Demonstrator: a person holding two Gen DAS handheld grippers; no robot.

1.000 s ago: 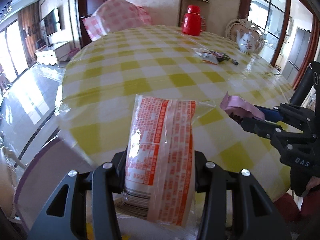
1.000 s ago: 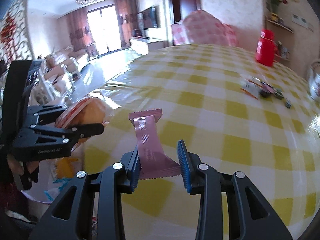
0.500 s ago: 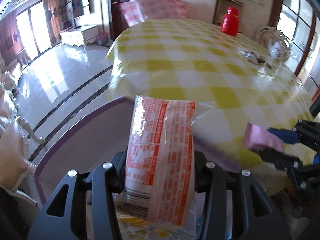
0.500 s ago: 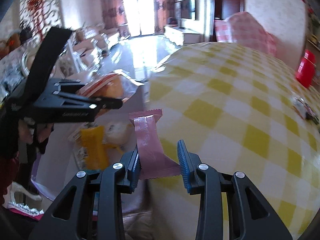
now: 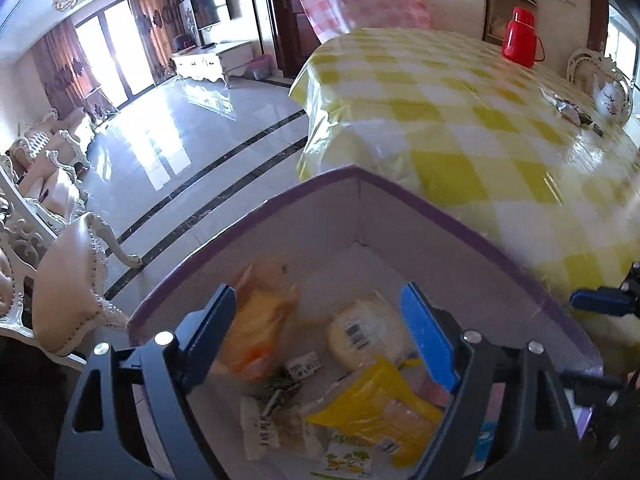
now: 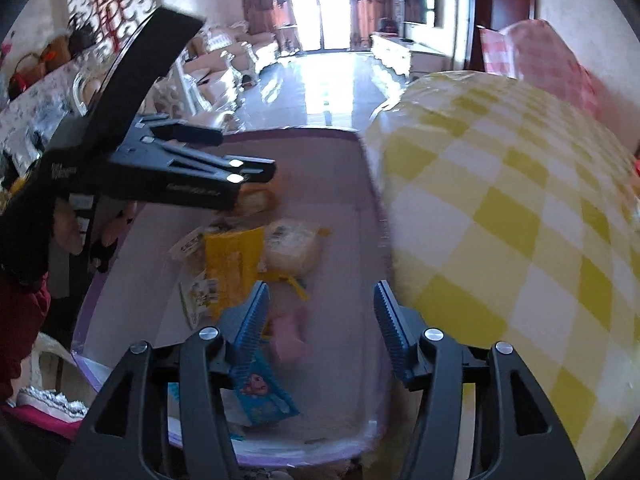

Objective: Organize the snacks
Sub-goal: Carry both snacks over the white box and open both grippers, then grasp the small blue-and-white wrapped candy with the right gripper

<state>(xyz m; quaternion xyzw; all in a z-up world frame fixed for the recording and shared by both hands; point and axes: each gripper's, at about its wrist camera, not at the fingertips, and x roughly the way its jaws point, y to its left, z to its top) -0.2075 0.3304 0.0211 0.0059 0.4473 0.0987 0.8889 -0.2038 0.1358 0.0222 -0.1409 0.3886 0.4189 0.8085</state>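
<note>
A white box with a purple rim [image 5: 440,210] [image 6: 304,134] stands beside the table and holds several snack packs. My left gripper [image 5: 316,310] is open and empty above the box. Below it lie a blurred orange-printed bread pack [image 5: 256,320], a round bread with a barcode [image 5: 364,338] and a yellow pack [image 5: 380,404]. My right gripper [image 6: 320,308] is open and empty over the box. A blurred pink wrapper [image 6: 290,332] lies or falls just below it, beside a blue pack [image 6: 264,396] and the yellow pack [image 6: 232,268].
The yellow-checked table [image 5: 460,104] [image 6: 500,208] is to the right of the box. A red flask [image 5: 520,38], a white teapot [image 5: 610,96] and loose wrappers [image 5: 568,106] sit at its far side. Ornate chairs [image 5: 68,280] stand to the left on the tiled floor.
Both grippers moved off the table to above the box and opened. The left let go of the orange-printed bread pack and the right let go of the pink wrapper; both are now in the box.
</note>
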